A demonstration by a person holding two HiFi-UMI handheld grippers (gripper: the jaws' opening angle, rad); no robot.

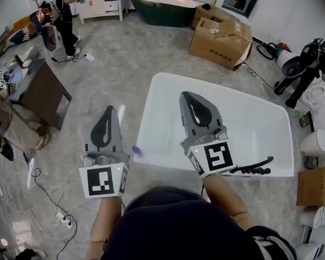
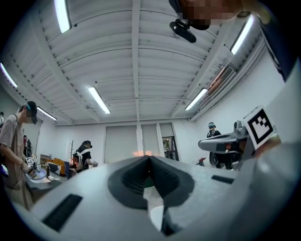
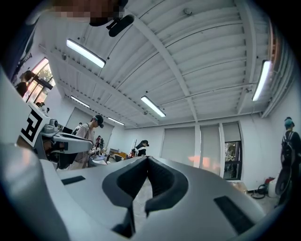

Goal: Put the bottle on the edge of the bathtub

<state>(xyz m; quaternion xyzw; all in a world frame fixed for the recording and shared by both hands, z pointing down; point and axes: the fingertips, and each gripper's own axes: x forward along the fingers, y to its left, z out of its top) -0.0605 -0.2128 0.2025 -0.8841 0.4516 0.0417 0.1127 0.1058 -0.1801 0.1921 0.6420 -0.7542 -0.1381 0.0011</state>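
A white bathtub (image 1: 150, 108) fills the middle of the head view. A small bottle (image 1: 137, 151) with a bluish top lies at the tub's near left rim, between my two grippers. My left gripper (image 1: 110, 109) is held up over the floor just left of the tub, jaws shut with nothing in them. My right gripper (image 1: 184, 94) is raised over the tub's near side, also shut and empty. Both gripper views point upward at the ceiling: the left gripper (image 2: 149, 157) and the right gripper (image 3: 147, 159) each show their tips pressed together. Neither gripper touches the bottle.
A black tap fitting (image 1: 252, 168) lies on the tub's near right rim. Cardboard boxes (image 1: 220, 35) and a dark green tub (image 1: 163, 8) stand behind. A brown table (image 1: 39, 87) is at the left. Cables and a power strip (image 1: 61, 217) lie on the floor. People stand around.
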